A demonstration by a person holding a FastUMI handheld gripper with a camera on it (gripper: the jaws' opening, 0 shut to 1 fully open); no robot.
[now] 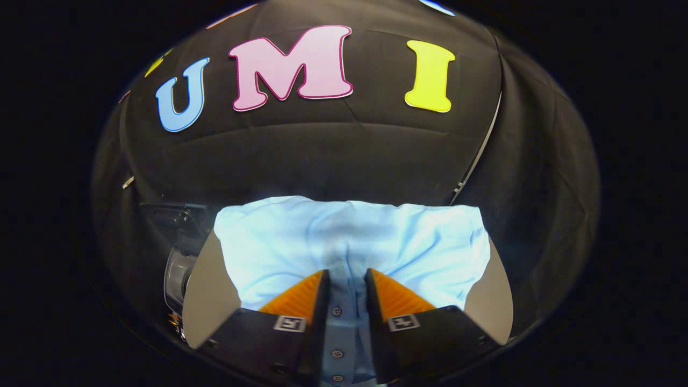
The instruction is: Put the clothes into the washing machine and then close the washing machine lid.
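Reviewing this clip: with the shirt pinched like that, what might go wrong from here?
The gripper is shut on the light blue shirt only along its narrow button strip, so the cloth may slip out. The shirt spreads wide ahead of the fingers and hides what lies beyond, so aiming at the grey machine beside it could go astray.

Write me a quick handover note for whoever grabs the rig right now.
Tongs: shut on the light blue shirt, pinching its button placket between both fingers.
Shirt: bunched and spread just beyond the fingers, apparently lifted in front of the booth wall.
Washing machine: a dark and grey appliance part, likely the machine, shows beside the shirt; its lid state cannot be told.
Done: shirt grasped.
Left: put the shirt into the machine, release, close the lid.
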